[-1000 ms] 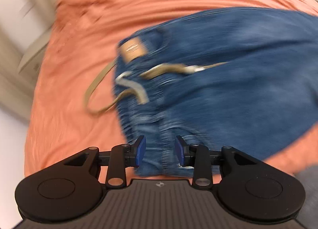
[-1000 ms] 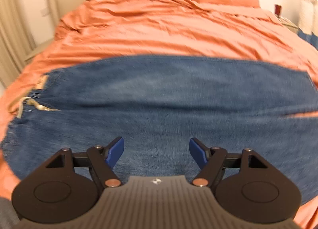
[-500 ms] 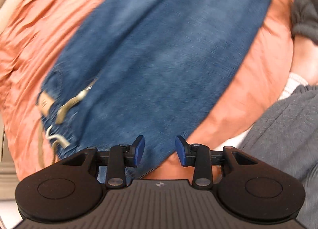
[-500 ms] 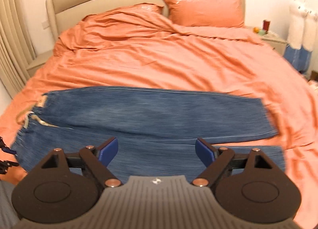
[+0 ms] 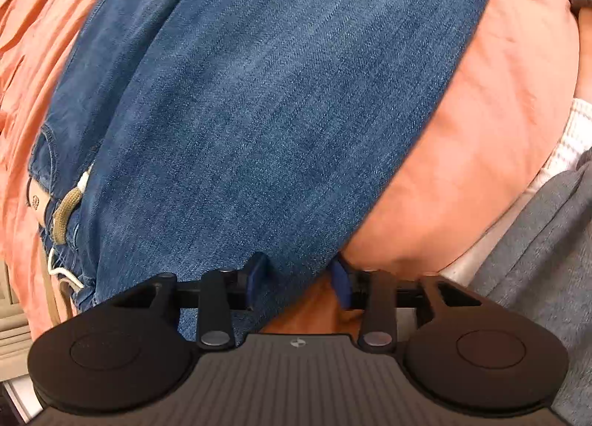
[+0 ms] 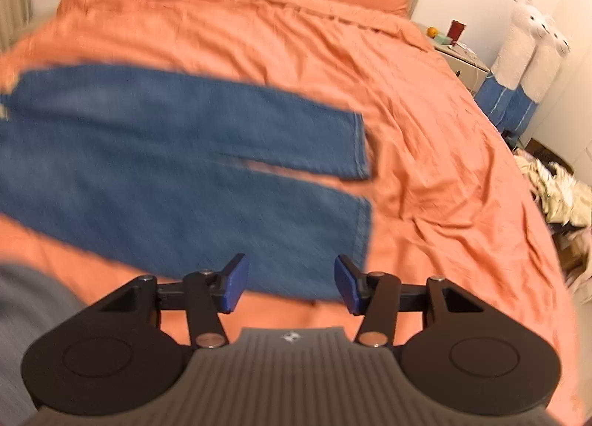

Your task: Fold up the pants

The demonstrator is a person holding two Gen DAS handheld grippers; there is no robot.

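Jeans (image 6: pixel 177 167) lie flat on the bed (image 6: pixel 425 137), legs side by side with a slit of sheet between them at mid-frame, no fold made yet. Left gripper (image 5: pixel 299 278): fingers have just been closing around the jeans' near edge, lower centre; denim bunches between them. Right gripper (image 6: pixel 290 283): fingers just narrowed, parted, nothing held, above the hem.

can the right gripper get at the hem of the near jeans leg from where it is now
Probably yes. The right gripper has open, empty jaws just short of the near leg's hem, which lies flat on the orange duvet with nothing over it.
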